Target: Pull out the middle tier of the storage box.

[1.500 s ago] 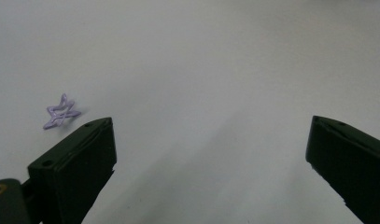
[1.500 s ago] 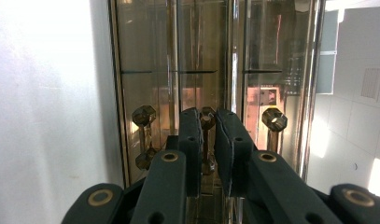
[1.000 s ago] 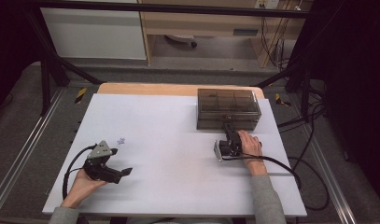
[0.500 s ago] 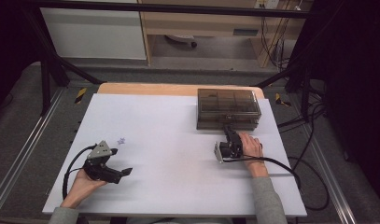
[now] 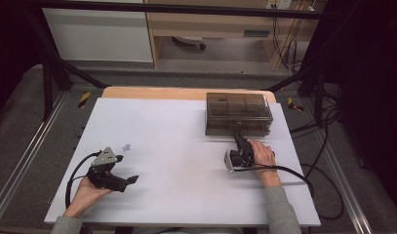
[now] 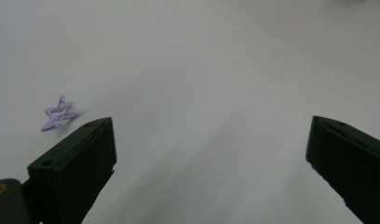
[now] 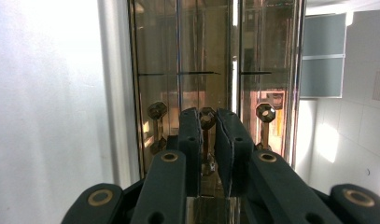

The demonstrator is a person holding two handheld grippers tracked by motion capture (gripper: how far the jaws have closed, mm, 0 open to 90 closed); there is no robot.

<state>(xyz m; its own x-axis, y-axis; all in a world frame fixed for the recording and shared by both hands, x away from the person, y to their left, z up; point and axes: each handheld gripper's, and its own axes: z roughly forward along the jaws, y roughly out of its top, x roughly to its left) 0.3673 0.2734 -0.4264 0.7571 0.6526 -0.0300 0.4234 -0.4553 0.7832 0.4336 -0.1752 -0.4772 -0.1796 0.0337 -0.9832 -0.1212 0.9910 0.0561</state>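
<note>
High view first: a white table (image 5: 186, 146) carries a smoky, see-through drawer box (image 5: 238, 113) near its far right corner, with several compartments visible through the lid. The right gripper (image 5: 241, 143) lies on its side just in front of the box, its tips up against the box's near face, and the person's right hand (image 5: 262, 155) is wrapped around its body with a cable trailing off toward the table's right edge. Well apart from that, toward the near left of the table, the left gripper (image 5: 124, 170) sits low over the bare surface in the person's left hand (image 5: 86, 194), a grey three-cornered plate on top. A small lilac star-shaped clip (image 5: 127, 146) lies on the table just beyond it. Left gripper view next: both black jaws stand wide apart with nothing between them, only bare white table ahead, and the lilac clip (image 6: 59, 114) rests flat just outside the left jaw without touching it. Right gripper view last: the picture is turned on its side, so the box front (image 7: 211, 70) runs upright. The jaws are drawn close together around a small bronze-coloured drawer knob (image 7: 207, 119), which sits in the narrow gap between the pads; two matching knobs stand on either side of it.
</note>
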